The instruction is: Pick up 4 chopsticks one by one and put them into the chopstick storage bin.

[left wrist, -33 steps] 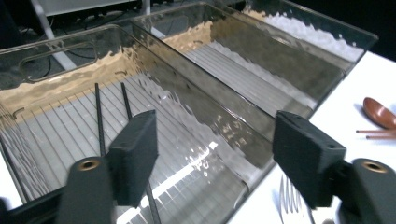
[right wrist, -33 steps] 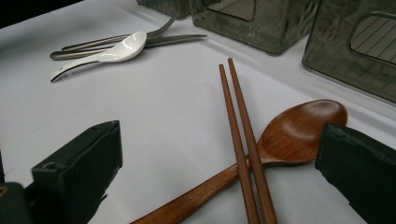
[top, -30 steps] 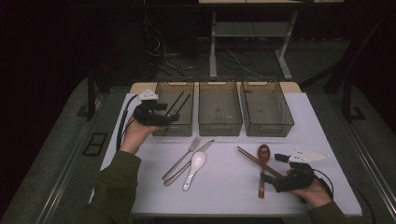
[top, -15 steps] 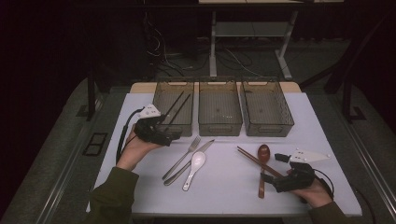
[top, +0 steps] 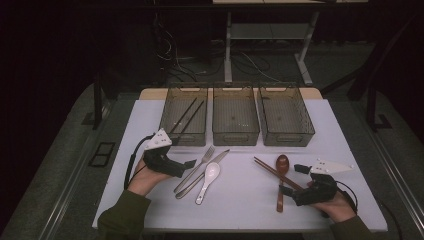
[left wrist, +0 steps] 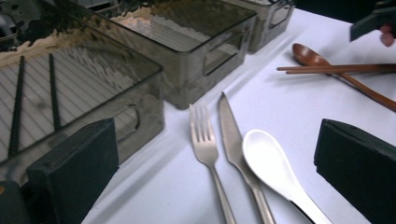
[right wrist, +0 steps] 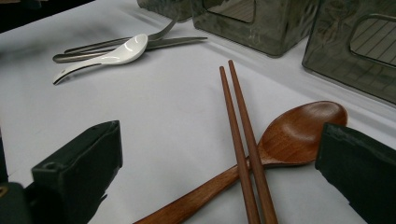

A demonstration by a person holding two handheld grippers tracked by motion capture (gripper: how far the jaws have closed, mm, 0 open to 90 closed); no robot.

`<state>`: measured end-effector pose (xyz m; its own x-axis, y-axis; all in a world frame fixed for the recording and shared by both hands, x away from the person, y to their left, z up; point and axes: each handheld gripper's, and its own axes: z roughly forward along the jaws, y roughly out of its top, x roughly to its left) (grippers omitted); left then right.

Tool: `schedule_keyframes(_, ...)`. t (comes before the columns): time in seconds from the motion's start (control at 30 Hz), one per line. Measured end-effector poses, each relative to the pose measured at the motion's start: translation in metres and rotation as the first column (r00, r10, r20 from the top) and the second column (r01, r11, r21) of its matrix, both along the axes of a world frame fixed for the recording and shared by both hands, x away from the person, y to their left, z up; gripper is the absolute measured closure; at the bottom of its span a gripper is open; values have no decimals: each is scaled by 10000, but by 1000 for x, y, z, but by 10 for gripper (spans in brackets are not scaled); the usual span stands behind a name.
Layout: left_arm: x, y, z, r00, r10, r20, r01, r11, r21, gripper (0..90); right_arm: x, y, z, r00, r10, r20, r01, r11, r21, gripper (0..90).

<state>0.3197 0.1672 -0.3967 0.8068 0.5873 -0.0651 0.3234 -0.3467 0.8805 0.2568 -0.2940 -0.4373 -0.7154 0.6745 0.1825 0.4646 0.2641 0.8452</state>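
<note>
A metal fork (top: 200,161), a knife (top: 207,167) and a white spoon (top: 209,175) lie together mid-table. My left gripper (top: 187,164) hovers open just left of them; in the left gripper view its jaws (left wrist: 217,158) stand wide either side of the fork (left wrist: 205,140), knife (left wrist: 231,130) and spoon (left wrist: 266,158). To the right, brown chopsticks (top: 270,170) cross a wooden spoon (top: 282,164). My right gripper (top: 291,180) stays open beside them, its jaws (right wrist: 219,158) flanking the chopsticks (right wrist: 238,135) and spoon (right wrist: 299,130).
Three smoky see-through bins stand in a row at the back: the left bin (top: 172,135) holds black chopsticks (top: 187,114), then the middle bin (top: 235,136) and the right bin (top: 287,137). The white table (top: 240,205) has bare room along its front edge.
My left gripper has come back from the left bin toward the person and down beside the fork. The right gripper has stayed where it was.
</note>
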Motion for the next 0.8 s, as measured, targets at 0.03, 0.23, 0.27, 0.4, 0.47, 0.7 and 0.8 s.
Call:
schedule_keyframes(0.03,-3,0,0,10000,-36,3,36,10000,-23,0,0,0,0,10000,18,6,-18,10000,-4,3)
schedule_keyframes(0.23,-19,1,-9,9999,57,-113,-58,9999,-157,0,0,-1,1,10000,-11,37,11,10000,42,3)
schedule_keyframes(0.27,-21,2,-11,9999,73,-118,-76,9998,-207,0,0,-1,1,10000,-7,39,7,10000,32,3)
schedule_keyframes(0.4,-30,3,-17,9998,-31,-194,26,9998,-219,0,0,-1,1,10000,-40,53,39,10000,57,3)
schedule_keyframes(0.47,-35,4,-20,9998,-52,-204,46,9995,-313,0,0,-1,1,10000,-38,73,38,10000,60,3)
schedule_keyframes(0.7,-43,5,-28,9990,-303,-318,293,9990,-328,0,-1,-2,2,10000,-6,62,6,10000,77,3)
schedule_keyframes(0.8,-45,4,-31,9984,-437,-352,431,9989,-162,0,-1,-2,3,10000,13,91,-14,10000,97,3)
